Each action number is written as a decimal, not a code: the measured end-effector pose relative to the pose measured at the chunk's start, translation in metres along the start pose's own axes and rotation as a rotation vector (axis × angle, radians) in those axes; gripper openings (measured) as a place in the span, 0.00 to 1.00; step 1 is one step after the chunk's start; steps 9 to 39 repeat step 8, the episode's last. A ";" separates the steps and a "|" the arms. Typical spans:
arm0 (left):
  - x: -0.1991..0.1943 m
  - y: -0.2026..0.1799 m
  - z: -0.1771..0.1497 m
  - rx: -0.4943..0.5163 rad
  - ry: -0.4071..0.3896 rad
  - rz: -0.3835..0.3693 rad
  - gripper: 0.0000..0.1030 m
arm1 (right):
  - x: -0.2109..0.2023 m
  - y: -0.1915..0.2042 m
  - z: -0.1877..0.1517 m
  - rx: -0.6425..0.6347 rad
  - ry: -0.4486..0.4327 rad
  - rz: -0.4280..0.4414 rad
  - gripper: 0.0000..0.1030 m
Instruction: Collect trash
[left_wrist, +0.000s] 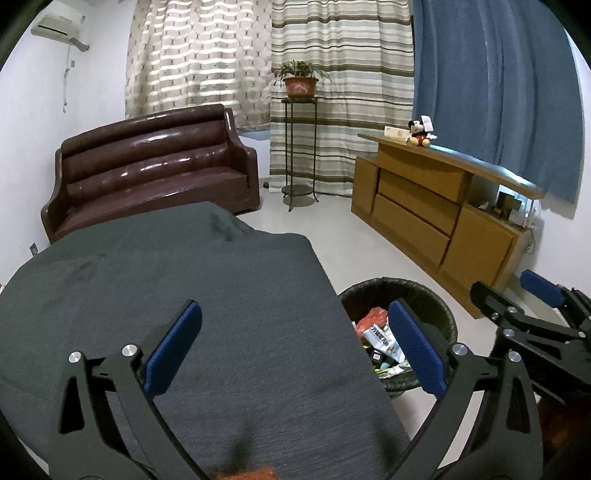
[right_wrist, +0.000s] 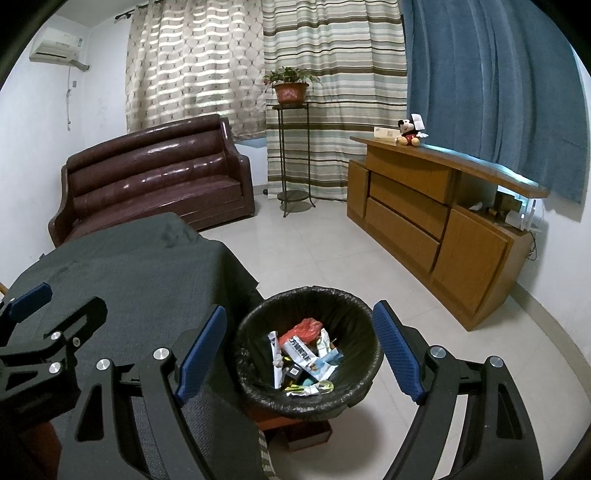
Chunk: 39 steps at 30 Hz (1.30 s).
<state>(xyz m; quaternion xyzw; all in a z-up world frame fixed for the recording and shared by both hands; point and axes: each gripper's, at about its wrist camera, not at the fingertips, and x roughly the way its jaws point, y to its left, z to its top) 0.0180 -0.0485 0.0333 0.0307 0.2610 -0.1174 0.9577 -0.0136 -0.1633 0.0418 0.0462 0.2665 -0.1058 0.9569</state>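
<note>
A black-lined trash bin (right_wrist: 258, 314) stands on the floor beside the table; it also shows in the left wrist view (left_wrist: 436, 295). It holds several wrappers and packets (right_wrist: 304, 356), among them a red one. My right gripper (right_wrist: 299, 347) is open and empty, above the bin's mouth. My left gripper (left_wrist: 295, 343) is open and empty, over the right part of the table with its dark grey cloth (left_wrist: 166, 273). The right gripper shows at the right edge of the left wrist view (left_wrist: 532, 299). The left gripper shows at the left edge of the right wrist view (right_wrist: 44, 310).
A brown leather sofa (left_wrist: 147, 166) stands behind the table. A plant stand with a potted plant (left_wrist: 300, 83) is by the curtains. A wooden sideboard (left_wrist: 436, 206) with a plush toy (left_wrist: 419, 134) runs along the right. The bin rests on a low brown base (right_wrist: 306, 432) on the tiled floor.
</note>
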 end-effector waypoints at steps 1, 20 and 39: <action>0.000 0.002 -0.002 -0.002 0.002 0.004 0.96 | 0.001 0.000 0.000 0.001 0.000 -0.001 0.77; 0.012 0.020 -0.008 -0.043 0.061 0.026 0.96 | 0.003 0.007 -0.005 -0.018 0.005 0.000 0.77; 0.012 0.020 -0.008 -0.043 0.061 0.026 0.96 | 0.003 0.007 -0.005 -0.018 0.005 0.000 0.77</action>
